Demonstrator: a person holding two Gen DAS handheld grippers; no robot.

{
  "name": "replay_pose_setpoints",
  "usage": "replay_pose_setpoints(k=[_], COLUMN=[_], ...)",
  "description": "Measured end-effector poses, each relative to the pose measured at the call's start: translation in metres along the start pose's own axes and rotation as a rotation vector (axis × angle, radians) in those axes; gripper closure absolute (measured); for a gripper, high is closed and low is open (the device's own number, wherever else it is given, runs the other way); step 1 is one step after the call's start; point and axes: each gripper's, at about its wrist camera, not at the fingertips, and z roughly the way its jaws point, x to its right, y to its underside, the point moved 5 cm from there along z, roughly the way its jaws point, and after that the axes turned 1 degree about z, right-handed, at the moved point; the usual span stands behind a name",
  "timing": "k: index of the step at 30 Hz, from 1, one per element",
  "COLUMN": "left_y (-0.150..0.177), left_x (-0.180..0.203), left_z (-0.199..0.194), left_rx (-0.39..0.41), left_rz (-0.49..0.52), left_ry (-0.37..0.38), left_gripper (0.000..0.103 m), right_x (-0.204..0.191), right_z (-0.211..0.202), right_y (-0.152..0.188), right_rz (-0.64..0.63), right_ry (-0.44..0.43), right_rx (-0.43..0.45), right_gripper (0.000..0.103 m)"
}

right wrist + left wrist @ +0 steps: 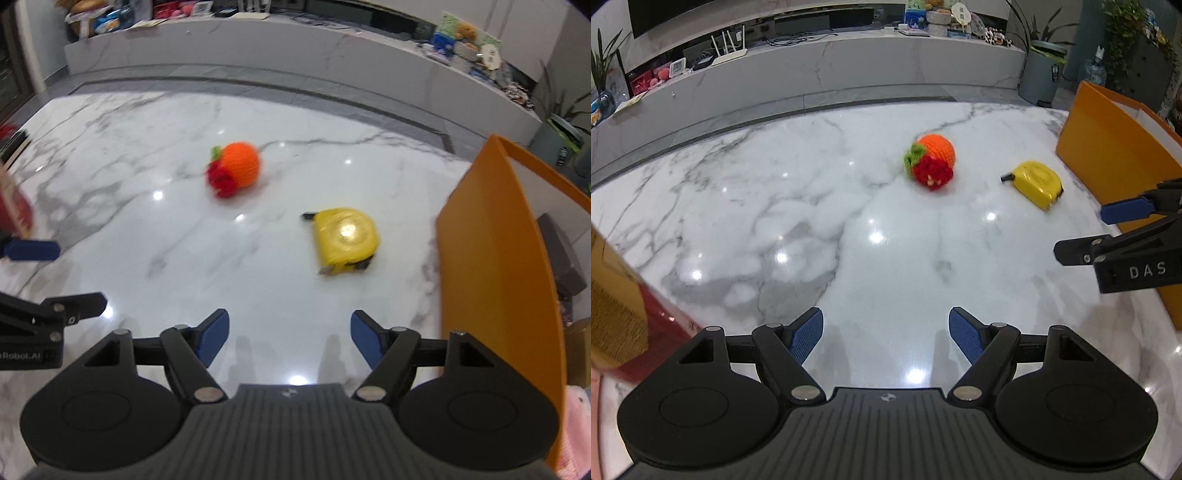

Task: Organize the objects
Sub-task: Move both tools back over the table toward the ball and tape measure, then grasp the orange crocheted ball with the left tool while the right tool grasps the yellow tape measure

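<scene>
We log: crocheted fruit (931, 162), yellow tape measure (1036, 182) loose on surface (775, 221), outside orange box (1108, 147). Left tongs (886, 334), right tongs (290, 338) apart, empty. Sorting unstarted.

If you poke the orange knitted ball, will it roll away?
Probably a little: the orange knitted ball is round and the marble table looks glossy. Its yarn flower and leaf would likely stop it soon. It looks soft, so it should squash.

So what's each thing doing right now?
Left gripper: open, empty.
Right gripper: open, empty.
Knitted orange: lying on the table, untouched.
Tape measure: flat on the table, tape pulled in.
Orange box: standing open at the table's edge.
</scene>
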Motion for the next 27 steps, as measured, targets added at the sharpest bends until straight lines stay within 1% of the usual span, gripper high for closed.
replay_pose_setpoints(k=[3, 5, 9, 12, 13, 15, 18, 21, 27], left_y=[-0.011, -0.020, -0.042, -0.058, -0.064, -0.075, -0.088, -0.097, -0.101], left_x=[0.001, 0.005, 0.012, 0.017, 0.017, 0.017, 0.017, 0.018, 0.026], left_z=[0.005, 0.010, 0.017, 0.020, 0.020, 0.021, 0.029, 0.041, 0.063], left_rx=[0.014, 0.011, 0.027, 0.059, 0.076, 0.114, 0.123, 0.113, 0.092], left_rz=[-0.013, 0.002, 0.028, 0.030, 0.031, 0.030, 0.023, 0.026, 0.026], left_ry=[0.008, 0.009, 0.005, 0.002, -0.006, -0.033, -0.028, -0.032, -0.018], left_gripper=[0.014, 0.014, 0.014, 0.014, 0.014, 0.014, 0.014, 0.014, 0.014], right_x=[0.014, 0.024, 0.041, 0.046, 0.046, 0.040, 0.034, 0.037, 0.047], right_z=[0.001, 0.003, 0.010, 0.013, 0.013, 0.014, 0.016, 0.024, 0.044], right_y=[-0.007, -0.011, -0.021, -0.026, -0.027, -0.029, -0.032, -0.036, -0.040], right_rz=[0.048, 0.085, 0.162, 0.196, 0.189, 0.127, 0.043, 0.056, 0.092], right_ry=[0.029, 0.038, 0.037, 0.033, 0.034, 0.070, 0.108, 0.089, 0.097], right_rx=[0.016, 0.027, 0.061, 0.089, 0.095, 0.120, 0.152, 0.143, 0.116], right_gripper=[0.027, 0.027, 0.027, 0.027, 0.027, 0.027, 0.027, 0.027, 0.026])
